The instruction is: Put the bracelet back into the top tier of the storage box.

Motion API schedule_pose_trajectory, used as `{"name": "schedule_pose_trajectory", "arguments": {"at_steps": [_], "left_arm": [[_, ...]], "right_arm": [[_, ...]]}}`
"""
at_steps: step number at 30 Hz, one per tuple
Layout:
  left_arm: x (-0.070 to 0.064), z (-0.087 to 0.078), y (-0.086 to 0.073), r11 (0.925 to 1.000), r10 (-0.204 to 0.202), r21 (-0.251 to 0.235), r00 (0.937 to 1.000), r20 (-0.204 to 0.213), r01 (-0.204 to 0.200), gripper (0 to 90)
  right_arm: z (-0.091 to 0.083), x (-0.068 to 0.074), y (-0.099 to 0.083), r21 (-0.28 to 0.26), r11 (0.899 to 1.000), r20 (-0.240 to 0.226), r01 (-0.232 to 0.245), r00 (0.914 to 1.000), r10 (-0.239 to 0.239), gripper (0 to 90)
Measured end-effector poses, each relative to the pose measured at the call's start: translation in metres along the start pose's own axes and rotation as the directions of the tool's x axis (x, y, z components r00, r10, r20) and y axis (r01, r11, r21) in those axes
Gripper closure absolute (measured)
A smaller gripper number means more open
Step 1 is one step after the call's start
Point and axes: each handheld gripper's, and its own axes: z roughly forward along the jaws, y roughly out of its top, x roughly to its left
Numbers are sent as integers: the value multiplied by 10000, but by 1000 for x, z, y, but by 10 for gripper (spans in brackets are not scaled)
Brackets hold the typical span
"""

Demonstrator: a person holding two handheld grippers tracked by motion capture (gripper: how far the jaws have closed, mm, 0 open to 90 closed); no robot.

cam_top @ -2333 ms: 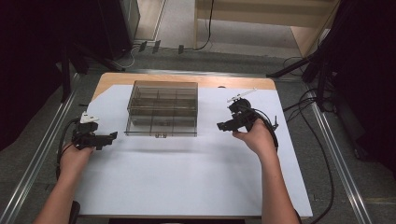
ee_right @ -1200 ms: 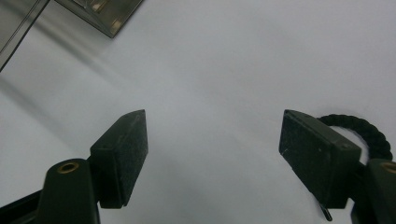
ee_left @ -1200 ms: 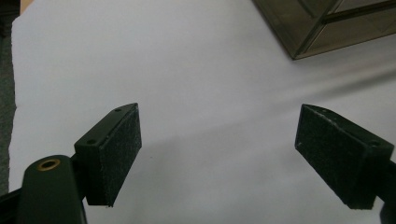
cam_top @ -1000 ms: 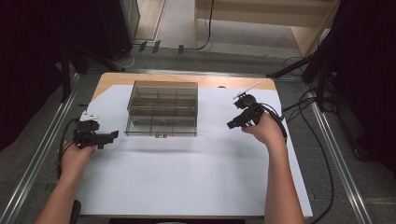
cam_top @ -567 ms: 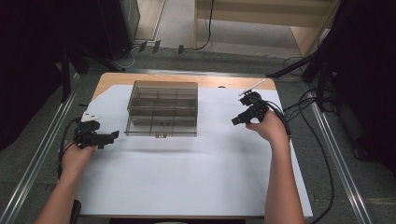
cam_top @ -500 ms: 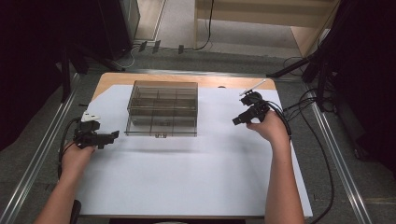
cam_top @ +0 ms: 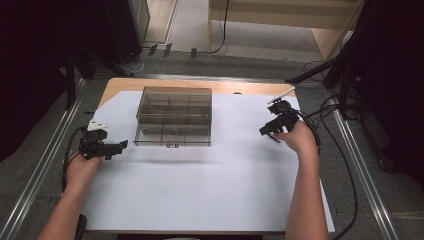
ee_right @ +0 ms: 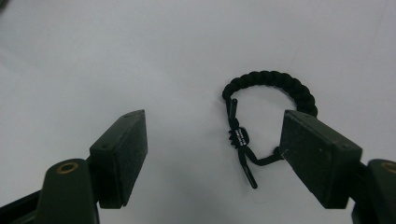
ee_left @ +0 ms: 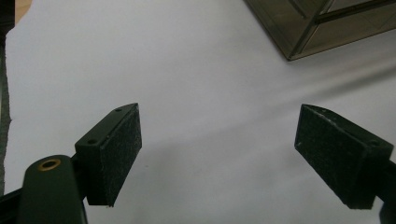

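A black braided bracelet (ee_right: 271, 95) with a loose cord end lies on the white sheet, between and just beyond the jaws of my right gripper (ee_right: 224, 163). That gripper (cam_top: 265, 131) is open and hovers over the right side of the table. At the left edge of the sheet my left gripper (cam_top: 120, 146) points toward the box. Its jaws (ee_left: 233, 163) stand wide open over bare white sheet. A smoky clear compartment box (cam_top: 173, 116) sits at the back middle; its corner (ee_left: 322, 28) shows in the left gripper view.
The white sheet (cam_top: 200, 185) covers most of the wooden table. Cables (cam_top: 345, 165) trail off the right side, and another cable (cam_top: 67, 155) loops by the left hand. Metal rails (cam_top: 370, 200) run along both table sides.
My right gripper has moved right and toward the back, away from the box. The left gripper has stayed in place.
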Motion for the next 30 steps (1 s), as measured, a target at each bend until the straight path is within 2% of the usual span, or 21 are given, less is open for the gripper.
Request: {"name": "schedule_pose_trajectory", "arguments": {"at_steps": [14,22,27,30], "left_arm": [[-1,1,-1,10000,53,61,10000,-34,-53,159],[0,-1,-2,9999,87,140,9999,-97,-85,160],[2,-6,-7,9999,-18,138,9996,-265,22,159],[4,-8,-9,9999,-100,110,9995,-295,103,160]], "right_arm": [[12,-19,-5,212,9991,234,-360,9991,355,232],[22,-31,-7,377,9957,378,-841,9959,826,197],[30,-37,-5,389,9935,161,-1066,9942,1060,172],[34,-38,-4,458,9936,157,-1037,9945,1031,168]]}}
